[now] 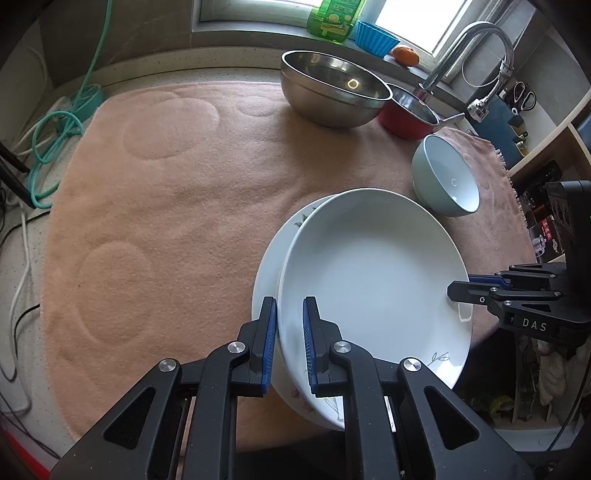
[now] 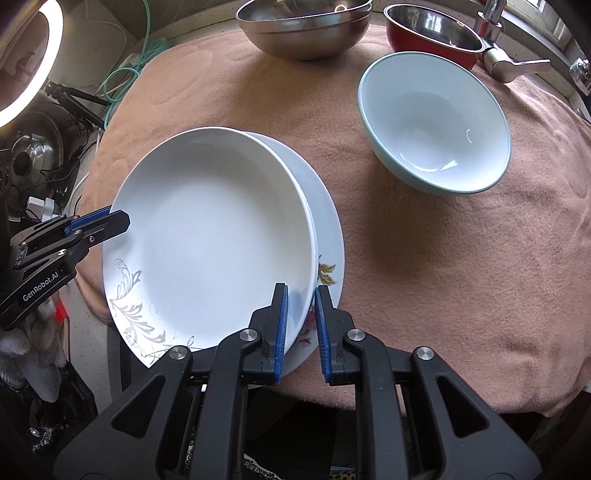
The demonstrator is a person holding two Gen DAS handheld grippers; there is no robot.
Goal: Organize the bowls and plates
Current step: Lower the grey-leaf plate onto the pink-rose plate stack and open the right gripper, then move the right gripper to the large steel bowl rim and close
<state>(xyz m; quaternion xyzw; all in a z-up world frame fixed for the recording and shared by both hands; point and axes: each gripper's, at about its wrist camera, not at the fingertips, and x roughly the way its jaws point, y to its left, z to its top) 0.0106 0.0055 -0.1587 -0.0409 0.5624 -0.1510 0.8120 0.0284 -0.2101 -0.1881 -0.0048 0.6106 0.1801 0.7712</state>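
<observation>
A deep white plate [image 1: 373,273] with a grey leaf print rests tilted on a flatter flowered plate [image 1: 266,273] on the pink mat. My left gripper [image 1: 290,321] straddles the deep plate's near rim, one finger inside and one outside, jaws narrowly apart. My right gripper [image 2: 300,314] straddles the opposite rim of the same plate [image 2: 214,240], above the flowered plate [image 2: 328,236]. Each gripper shows in the other view [image 1: 458,291] [image 2: 118,221]. A pale blue bowl [image 1: 445,175] [image 2: 436,122] stands empty beyond the plates.
A steel mixing bowl [image 1: 332,88] [image 2: 303,26] and a red pot [image 1: 406,110] [image 2: 432,33] stand at the mat's far edge by the tap [image 1: 472,51]. Green hose and cables [image 1: 55,129] lie left. The plates overhang the counter's front edge.
</observation>
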